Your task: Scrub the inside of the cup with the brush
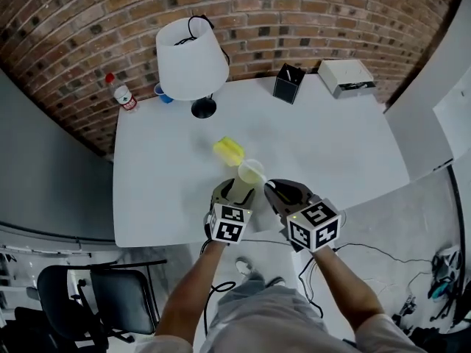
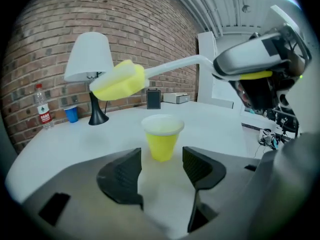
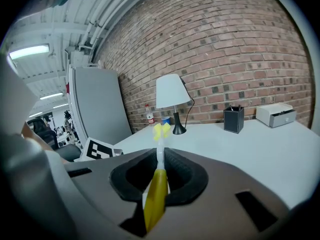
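Note:
A yellow cup (image 1: pixel 251 172) with a whitish rim stands upright on the white table (image 1: pixel 162 197). In the left gripper view the cup (image 2: pixel 161 136) is just beyond the two dark jaws, apart from both. My left gripper (image 1: pixel 240 190) (image 2: pixel 161 160) is open and holds nothing. My right gripper (image 1: pixel 274 190) (image 3: pixel 160 170) is shut on the brush handle (image 3: pixel 156 186), which is yellow at the grip and white further out. The brush's yellow sponge head (image 1: pixel 228 151) (image 2: pixel 120 80) (image 3: pixel 161 130) hangs in the air above and to the left of the cup, outside it.
A white-shaded lamp (image 1: pixel 193 57) stands at the back of the table, with a water bottle (image 1: pixel 121 93) and a small blue cup (image 1: pixel 163 94) beside it. A black pen holder (image 1: pixel 288 83) and a white box (image 1: pixel 346 77) sit at the back right. A black chair (image 1: pixel 96 293) stands at the lower left.

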The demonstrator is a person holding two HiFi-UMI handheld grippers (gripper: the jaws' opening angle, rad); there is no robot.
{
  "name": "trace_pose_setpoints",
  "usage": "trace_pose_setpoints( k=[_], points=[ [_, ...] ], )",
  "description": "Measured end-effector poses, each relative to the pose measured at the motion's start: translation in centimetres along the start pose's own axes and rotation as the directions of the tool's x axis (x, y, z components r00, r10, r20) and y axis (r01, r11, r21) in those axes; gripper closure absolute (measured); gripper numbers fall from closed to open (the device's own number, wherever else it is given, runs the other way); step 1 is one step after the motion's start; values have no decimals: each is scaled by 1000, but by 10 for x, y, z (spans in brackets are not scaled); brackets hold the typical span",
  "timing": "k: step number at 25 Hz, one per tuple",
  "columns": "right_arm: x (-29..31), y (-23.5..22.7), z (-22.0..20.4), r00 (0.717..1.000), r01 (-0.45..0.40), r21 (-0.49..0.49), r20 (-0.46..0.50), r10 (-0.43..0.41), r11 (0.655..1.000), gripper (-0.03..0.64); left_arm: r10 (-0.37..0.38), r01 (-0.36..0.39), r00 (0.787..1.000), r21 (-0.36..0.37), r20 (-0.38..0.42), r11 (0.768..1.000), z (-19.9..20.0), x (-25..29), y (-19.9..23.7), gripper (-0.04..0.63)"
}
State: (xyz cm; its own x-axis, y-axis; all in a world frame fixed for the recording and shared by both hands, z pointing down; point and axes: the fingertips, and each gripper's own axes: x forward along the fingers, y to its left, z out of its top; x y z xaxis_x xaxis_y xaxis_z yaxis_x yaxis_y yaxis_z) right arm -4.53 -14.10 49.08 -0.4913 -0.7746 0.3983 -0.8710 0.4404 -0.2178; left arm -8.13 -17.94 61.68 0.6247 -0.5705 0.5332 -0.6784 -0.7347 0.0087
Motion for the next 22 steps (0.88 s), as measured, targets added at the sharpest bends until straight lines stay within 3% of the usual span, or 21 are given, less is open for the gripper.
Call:
trace_pose_setpoints(
  k=[11, 22],
  points=[
    [-44, 25, -8, 999, 30, -139, 17, -28, 990, 577, 82, -77, 991, -52, 104, 996, 45, -83, -34, 431],
    [-103, 39, -7, 997, 49, -154, 64, -39, 987, 577, 152, -142, 965, -60, 216, 988, 92, -140, -93, 526]
  ],
)
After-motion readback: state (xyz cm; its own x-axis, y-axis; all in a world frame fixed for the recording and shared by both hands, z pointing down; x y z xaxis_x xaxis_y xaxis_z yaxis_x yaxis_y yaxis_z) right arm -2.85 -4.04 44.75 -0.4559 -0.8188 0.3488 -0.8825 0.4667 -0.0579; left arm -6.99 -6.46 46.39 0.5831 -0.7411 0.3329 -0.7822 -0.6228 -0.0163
